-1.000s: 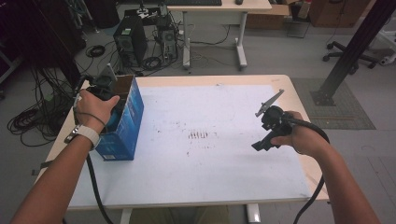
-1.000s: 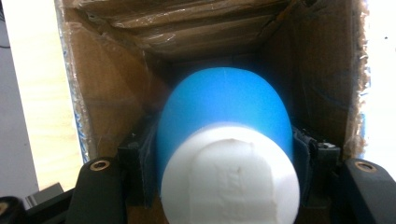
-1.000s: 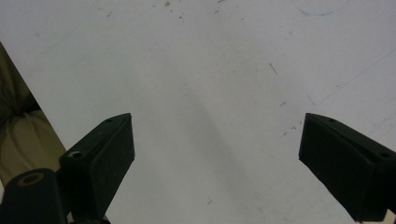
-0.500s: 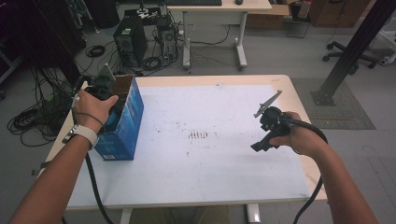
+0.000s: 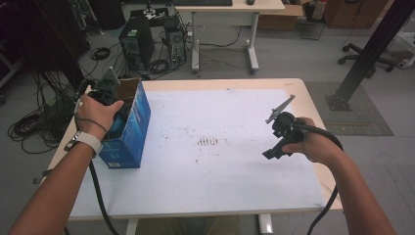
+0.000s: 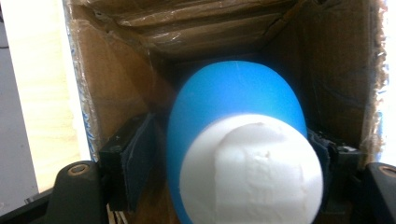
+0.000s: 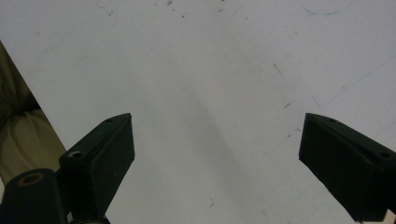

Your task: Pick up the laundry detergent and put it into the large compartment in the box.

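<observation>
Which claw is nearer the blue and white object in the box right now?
Left. The left claw is down inside the cardboard box, its jaws on either side of the blue and white object. The right claw is far across the table, over bare surface.

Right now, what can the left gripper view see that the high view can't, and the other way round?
Left gripper view: the box's brown cardboard inside, and a blue thing with a white end between the left hand-held gripper's jaws, which have just been opening; the left pad stands clear of it.
High view: the white table, the box's blue outside, the right hand-held gripper and a computer on the floor.
Both: the box and the left hand-held gripper.
</observation>
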`<state>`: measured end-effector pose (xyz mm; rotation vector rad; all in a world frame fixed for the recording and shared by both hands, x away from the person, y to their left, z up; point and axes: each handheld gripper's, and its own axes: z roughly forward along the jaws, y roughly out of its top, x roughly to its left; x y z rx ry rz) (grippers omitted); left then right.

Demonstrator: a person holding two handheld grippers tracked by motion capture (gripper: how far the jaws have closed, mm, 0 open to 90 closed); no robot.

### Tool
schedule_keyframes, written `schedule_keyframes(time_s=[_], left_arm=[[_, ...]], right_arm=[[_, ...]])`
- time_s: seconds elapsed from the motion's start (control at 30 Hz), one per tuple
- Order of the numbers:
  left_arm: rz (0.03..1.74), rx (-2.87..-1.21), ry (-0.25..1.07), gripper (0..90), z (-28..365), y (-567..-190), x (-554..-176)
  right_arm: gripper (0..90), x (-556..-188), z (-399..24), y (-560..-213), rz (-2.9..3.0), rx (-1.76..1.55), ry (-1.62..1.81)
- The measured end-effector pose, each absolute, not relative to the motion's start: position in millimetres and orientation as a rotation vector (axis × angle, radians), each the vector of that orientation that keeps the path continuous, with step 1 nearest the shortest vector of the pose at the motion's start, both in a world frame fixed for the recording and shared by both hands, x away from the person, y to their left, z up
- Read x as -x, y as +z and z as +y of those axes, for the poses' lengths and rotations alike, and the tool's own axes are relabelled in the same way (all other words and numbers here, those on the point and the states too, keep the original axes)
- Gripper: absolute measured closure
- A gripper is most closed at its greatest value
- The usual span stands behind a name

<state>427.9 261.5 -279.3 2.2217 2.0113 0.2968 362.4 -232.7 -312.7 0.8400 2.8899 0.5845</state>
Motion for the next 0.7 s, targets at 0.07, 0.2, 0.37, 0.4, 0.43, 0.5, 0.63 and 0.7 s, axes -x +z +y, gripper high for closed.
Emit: schedule_keyframes(time_s=[0.07,0.2,0.37,0.4,0.43,0.5,0.63,0.7], left_arm=[[2.007,-2.231,0.297,25.1,261.0,-279.3,-428.1],[2.007,-2.230,0.293,24.5,261.3,-279.3,-428.1],[2.004,-2.238,0.290,24.1,261.0,-278.7,-427.8],[2.002,-2.238,0.291,23.9,260.7,-278.8,-427.7],[2.002,-2.239,0.291,23.9,260.6,-278.6,-427.6],[2.006,-2.233,0.291,23.8,260.5,-278.3,-427.3],[2.004,-2.221,0.289,23.6,261.2,-276.8,-426.5],[1.995,-2.224,0.285,23.6,261.7,-276.2,-426.3]], right_arm=[[10.7,-362.3,-232.6,-312.3,2.890,-0.835,0.587],[10.7,-361.9,-232.8,-312.0,2.888,-0.839,0.589],[10.7,-361.6,-233.2,-312.5,2.889,-0.838,0.585],[10.7,-361.6,-233.2,-312.6,2.888,-0.838,0.589],[10.7,-361.6,-233.1,-312.4,2.889,-0.838,0.588],[10.7,-361.5,-232.7,-312.1,2.889,-0.836,0.587],[10.7,-361.3,-232.4,-311.6,2.887,-0.836,0.593],[10.7,-361.3,-232.5,-311.1,2.888,-0.833,0.590]])
